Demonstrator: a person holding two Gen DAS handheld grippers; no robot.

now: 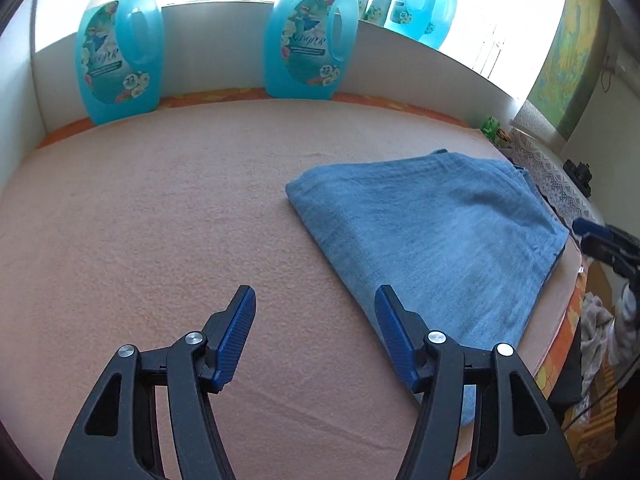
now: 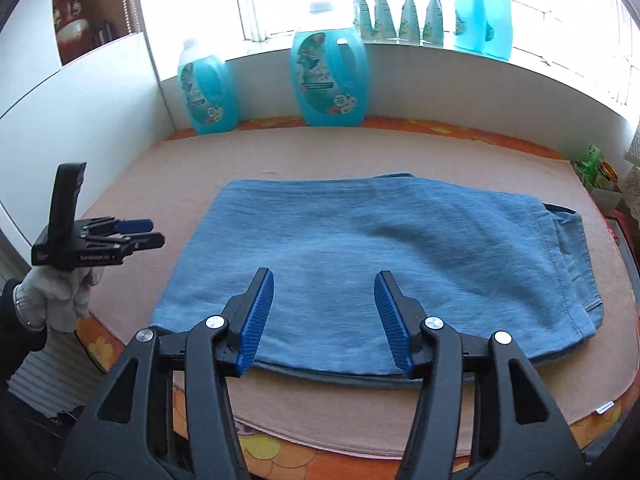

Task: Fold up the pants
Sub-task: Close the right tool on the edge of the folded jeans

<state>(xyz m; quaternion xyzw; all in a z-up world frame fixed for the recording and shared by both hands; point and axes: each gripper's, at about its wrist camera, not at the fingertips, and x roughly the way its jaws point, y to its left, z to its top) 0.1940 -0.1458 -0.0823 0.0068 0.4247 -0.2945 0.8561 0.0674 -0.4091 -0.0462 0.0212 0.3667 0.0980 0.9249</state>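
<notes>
You had the pants (image 2: 360,256) folded flat. Both the left gripper (image 1: 316,312) and the right gripper (image 2: 324,300) hung apart-jawed, empty. Probably only tidying remained.

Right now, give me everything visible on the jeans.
The jeans are light blue denim, folded into a flat, roughly rectangular stack of layers. A stitched hem edge and darker inner layers show at the right end. They lie on the peach towel, with neither gripper touching them.
</notes>
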